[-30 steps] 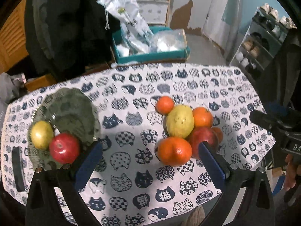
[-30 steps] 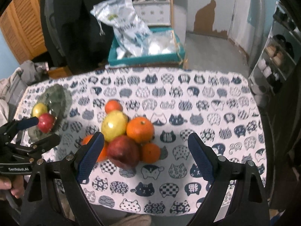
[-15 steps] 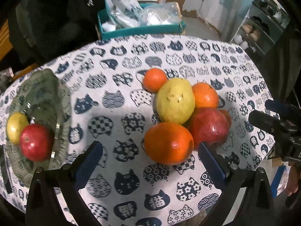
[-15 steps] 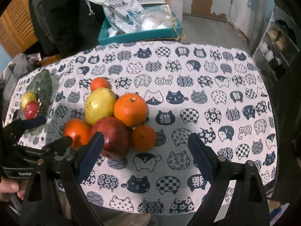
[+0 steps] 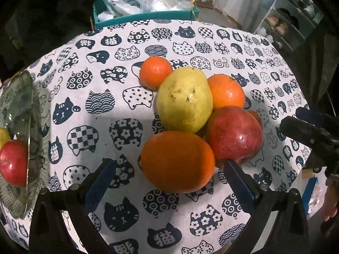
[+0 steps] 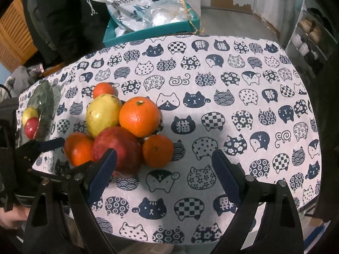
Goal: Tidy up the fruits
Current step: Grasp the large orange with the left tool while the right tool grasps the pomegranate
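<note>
Fruit pile on the bench, both tools wide open and empty.

Left wrist view: my left tool [image 5: 168, 181] stands with jaws spread wide, holding nothing. A large orange [image 5: 177, 162] sits just ahead of the gap between its fingers, touching the red apple [image 5: 234, 133] and yellow pear [image 5: 185, 99] in the pile at frame centre. The glass plate [image 5: 19, 114] at the left edge carries a second red apple [image 5: 13, 162]. My right tool [image 5: 305, 127] enters at the right edge.
Right wrist view: my right tool [image 6: 164, 176] is likewise wide open and empty above the cat-print cloth [image 6: 233, 97]. Its left finger overlaps the red apple [image 6: 117, 148] in this view; contact cannot be judged. A small orange [image 6: 157, 150] lies just ahead of the gap, left of centre.
</note>
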Demonstrator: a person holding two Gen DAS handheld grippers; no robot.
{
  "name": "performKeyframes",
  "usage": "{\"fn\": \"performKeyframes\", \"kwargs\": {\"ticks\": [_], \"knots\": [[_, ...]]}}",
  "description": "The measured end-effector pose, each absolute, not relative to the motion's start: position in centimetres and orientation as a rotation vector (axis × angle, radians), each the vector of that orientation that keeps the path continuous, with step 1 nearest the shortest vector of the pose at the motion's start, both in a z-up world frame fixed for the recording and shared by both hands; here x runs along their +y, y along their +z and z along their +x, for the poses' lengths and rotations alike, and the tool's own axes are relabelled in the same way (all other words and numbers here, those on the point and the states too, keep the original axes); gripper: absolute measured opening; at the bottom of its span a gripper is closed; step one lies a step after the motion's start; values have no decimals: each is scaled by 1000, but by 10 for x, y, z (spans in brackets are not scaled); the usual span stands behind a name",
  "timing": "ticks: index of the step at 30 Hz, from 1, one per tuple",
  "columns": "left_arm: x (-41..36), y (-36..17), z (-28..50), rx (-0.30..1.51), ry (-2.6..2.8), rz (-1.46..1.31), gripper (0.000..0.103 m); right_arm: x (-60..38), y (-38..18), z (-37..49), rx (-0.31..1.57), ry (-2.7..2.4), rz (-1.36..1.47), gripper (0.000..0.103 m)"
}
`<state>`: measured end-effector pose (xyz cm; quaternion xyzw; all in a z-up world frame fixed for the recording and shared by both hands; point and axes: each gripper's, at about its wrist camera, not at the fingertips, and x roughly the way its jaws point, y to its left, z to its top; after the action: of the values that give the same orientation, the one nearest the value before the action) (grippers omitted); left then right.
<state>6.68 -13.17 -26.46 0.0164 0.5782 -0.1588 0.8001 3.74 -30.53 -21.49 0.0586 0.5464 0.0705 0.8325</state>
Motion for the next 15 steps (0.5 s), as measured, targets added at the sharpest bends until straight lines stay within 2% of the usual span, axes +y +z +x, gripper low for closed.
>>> {"fn": "performKeyframes", "kwargs": {"ticks": [2, 3, 5, 6, 15], "knots": [[-130, -266, 67, 1231, -358, 31, 103, -306, -217, 38, 1162, 148, 125, 90], [-130, -266, 66, 1227, -368, 28, 99, -306, -217, 38, 1163, 148, 126, 90], [-130, -265, 65, 1224, -405, 16, 84, -305, -218, 39, 1166, 149, 129, 90], [-131, -265, 64, 1228, -421, 13, 68, -304, -219, 39, 1167, 151, 130, 90], [-127, -261, 59, 1230, -403, 49, 67, -284, -218, 41, 1158, 226, 102, 90]]}}
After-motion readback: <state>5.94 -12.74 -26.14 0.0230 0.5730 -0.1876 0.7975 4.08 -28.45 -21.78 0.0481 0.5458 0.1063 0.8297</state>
